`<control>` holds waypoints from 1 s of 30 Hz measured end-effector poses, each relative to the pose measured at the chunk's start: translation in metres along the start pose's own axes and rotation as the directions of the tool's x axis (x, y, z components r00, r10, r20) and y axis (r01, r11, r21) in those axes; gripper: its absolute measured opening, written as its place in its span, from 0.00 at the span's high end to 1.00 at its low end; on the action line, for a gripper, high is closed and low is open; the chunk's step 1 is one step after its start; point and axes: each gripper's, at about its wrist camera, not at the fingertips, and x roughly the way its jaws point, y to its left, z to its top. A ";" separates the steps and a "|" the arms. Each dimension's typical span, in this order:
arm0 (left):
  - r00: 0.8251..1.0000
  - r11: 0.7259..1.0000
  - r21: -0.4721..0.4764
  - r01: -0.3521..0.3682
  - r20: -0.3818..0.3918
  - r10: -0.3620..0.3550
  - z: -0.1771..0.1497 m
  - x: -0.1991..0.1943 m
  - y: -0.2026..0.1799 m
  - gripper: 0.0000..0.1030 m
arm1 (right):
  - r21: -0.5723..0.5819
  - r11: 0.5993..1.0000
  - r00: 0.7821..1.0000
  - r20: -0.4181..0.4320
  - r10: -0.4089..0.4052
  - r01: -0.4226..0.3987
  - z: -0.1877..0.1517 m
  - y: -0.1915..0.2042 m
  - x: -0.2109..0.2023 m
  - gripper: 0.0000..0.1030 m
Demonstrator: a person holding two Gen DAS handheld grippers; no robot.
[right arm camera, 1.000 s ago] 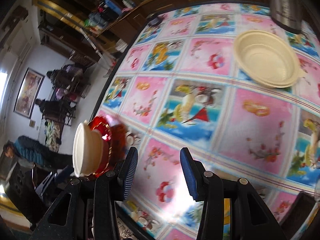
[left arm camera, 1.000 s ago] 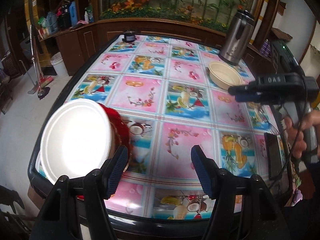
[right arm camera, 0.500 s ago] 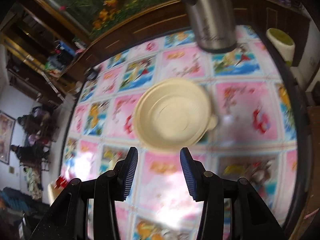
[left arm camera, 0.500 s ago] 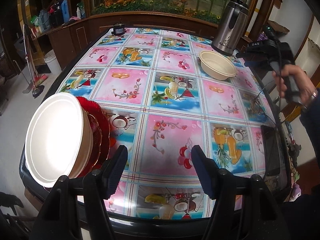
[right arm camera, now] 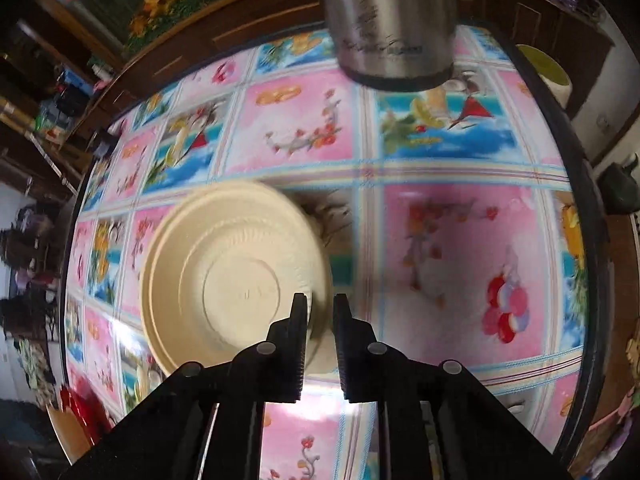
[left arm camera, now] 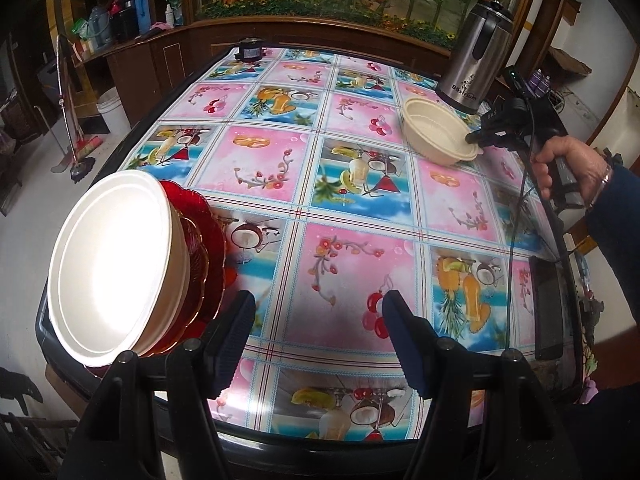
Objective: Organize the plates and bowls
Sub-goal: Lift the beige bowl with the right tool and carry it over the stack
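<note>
A cream bowl (left arm camera: 434, 130) stands on the far right of the flower-patterned table (left arm camera: 352, 208), just in front of a steel kettle (left arm camera: 476, 56). My right gripper (left arm camera: 472, 138) is shut on the bowl's right rim. In the right wrist view its narrow jaws (right arm camera: 321, 308) straddle the near rim of the bowl (right arm camera: 236, 276). At the table's near left corner white bowls (left arm camera: 108, 256) sit stacked on red glass plates (left arm camera: 204, 240). My left gripper (left arm camera: 317, 304) hangs open above the near edge, to the right of that stack, with nothing between its fingers.
The kettle (right arm camera: 392, 20) stands close behind the bowl. A dark flat phone (left arm camera: 548, 312) lies by the right edge and a small black object (left arm camera: 249, 48) sits at the far end. A person's hand (left arm camera: 560, 168) holds the right gripper's handle. Wooden cabinets ring the table.
The right gripper travelled across to the cream bowl, came down over its rim and shut on it. The left gripper stayed open beside the stack.
</note>
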 end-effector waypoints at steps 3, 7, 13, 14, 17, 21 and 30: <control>1.000 1.000 0.000 0.017 -0.005 -0.017 0.002 0.002 -0.002 0.37 | -0.107 0.993 0.998 -0.048 0.042 -0.047 -0.029 0.028 -0.002 0.87; 0.998 0.999 -0.011 0.051 -0.030 -0.052 0.003 0.009 -0.001 0.37 | -0.234 0.963 0.985 -0.135 0.108 -0.137 -0.084 0.071 -0.008 0.87; 0.990 0.990 -0.104 0.093 -0.096 -0.103 -0.004 0.031 0.015 0.37 | -0.363 0.890 0.947 -0.263 0.184 -0.274 -0.175 0.125 -0.018 0.86; 0.989 0.988 -0.119 0.096 -0.100 -0.108 -0.005 0.033 0.018 0.37 | -0.370 0.883 0.943 -0.272 0.193 -0.288 -0.184 0.129 -0.020 0.86; 0.987 0.985 -0.149 0.090 -0.122 -0.108 -0.009 0.040 0.027 0.37 | -0.376 0.867 0.928 -0.303 0.217 -0.326 -0.206 0.140 -0.023 0.86; 0.982 0.986 -0.145 0.083 -0.157 -0.105 -0.017 0.051 0.029 0.55 | -0.373 0.861 0.919 -0.318 0.232 -0.346 -0.219 0.144 -0.024 0.86; 0.984 0.990 -0.127 0.060 -0.157 -0.079 -0.020 0.052 0.032 0.63 | -0.358 0.870 0.921 -0.311 0.233 -0.340 -0.229 0.153 -0.019 0.83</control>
